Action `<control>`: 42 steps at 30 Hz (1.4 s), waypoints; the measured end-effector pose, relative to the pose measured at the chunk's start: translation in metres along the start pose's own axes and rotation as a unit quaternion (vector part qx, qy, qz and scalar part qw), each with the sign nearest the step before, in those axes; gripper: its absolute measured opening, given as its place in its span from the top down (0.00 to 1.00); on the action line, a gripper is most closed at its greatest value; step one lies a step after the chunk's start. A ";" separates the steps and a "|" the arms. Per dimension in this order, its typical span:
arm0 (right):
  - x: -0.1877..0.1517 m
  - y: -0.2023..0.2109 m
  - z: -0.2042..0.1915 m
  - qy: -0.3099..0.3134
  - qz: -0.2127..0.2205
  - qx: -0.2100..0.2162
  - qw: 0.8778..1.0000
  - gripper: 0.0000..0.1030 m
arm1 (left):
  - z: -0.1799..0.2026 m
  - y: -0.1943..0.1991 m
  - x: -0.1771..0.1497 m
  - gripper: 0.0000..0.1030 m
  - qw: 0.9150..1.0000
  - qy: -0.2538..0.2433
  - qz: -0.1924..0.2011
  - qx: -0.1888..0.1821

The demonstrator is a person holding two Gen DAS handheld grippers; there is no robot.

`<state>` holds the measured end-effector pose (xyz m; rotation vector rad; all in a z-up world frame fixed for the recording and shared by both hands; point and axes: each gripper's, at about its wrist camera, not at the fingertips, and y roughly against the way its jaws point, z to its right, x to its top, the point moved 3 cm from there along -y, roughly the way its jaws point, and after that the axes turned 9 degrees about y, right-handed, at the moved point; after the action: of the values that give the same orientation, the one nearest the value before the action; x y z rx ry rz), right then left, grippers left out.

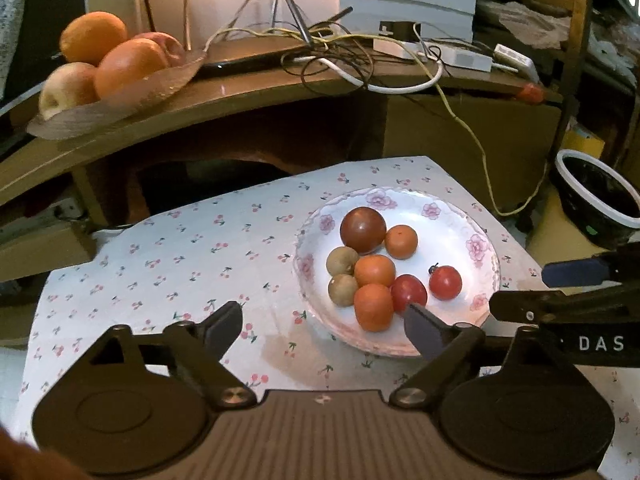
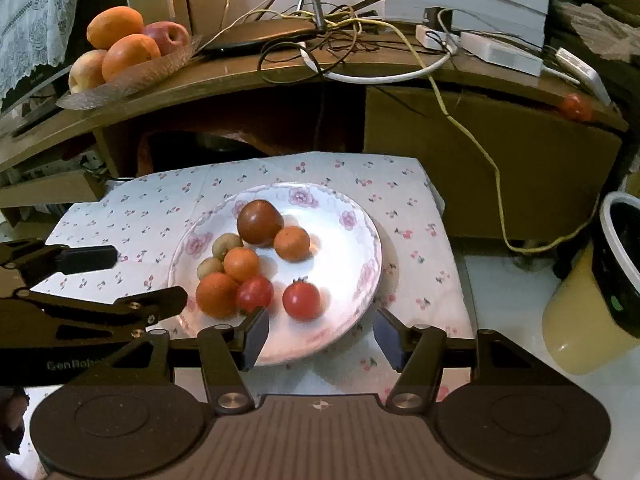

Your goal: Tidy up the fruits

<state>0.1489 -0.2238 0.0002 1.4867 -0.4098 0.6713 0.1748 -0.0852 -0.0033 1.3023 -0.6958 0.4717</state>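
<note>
A flowered white plate (image 1: 448, 240) (image 2: 340, 248) sits on a cherry-print cloth (image 1: 180, 248). It holds a dark red-brown tomato (image 1: 363, 229) (image 2: 259, 222), three small oranges (image 1: 374, 270), two brownish round fruits (image 1: 342, 261) and two red cherry tomatoes (image 1: 445, 282) (image 2: 301, 300). My left gripper (image 1: 322, 324) is open and empty over the cloth at the plate's near left edge. My right gripper (image 2: 322, 324) is open and empty above the plate's near rim, just short of the stemmed cherry tomato. Each gripper shows at the side of the other's view.
A wooden shelf behind carries a glass tray (image 1: 120, 108) of oranges and apples, a tangle of cables (image 1: 340, 52), white adapters and a lone red tomato (image 2: 576, 107). A bin (image 2: 624, 264) lined with a black bag stands at the right, beside the cloth.
</note>
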 end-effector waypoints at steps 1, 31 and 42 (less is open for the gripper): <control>-0.002 0.003 -0.001 -0.002 0.001 0.000 1.000 0.42 | 0.000 0.003 -0.002 0.05 1.000 0.000 0.001 0.003; -0.050 0.048 -0.017 -0.035 0.001 0.000 0.999 0.40 | 0.013 0.048 -0.035 0.02 0.999 -0.006 0.006 0.045; -0.056 0.053 -0.019 -0.038 0.001 -0.001 0.999 0.40 | 0.013 0.056 -0.043 0.02 0.999 0.009 0.001 0.042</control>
<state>0.0703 -0.2164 0.0043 1.5139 -0.4711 0.6176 0.1040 -0.0827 0.0078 1.3750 -0.6693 0.5182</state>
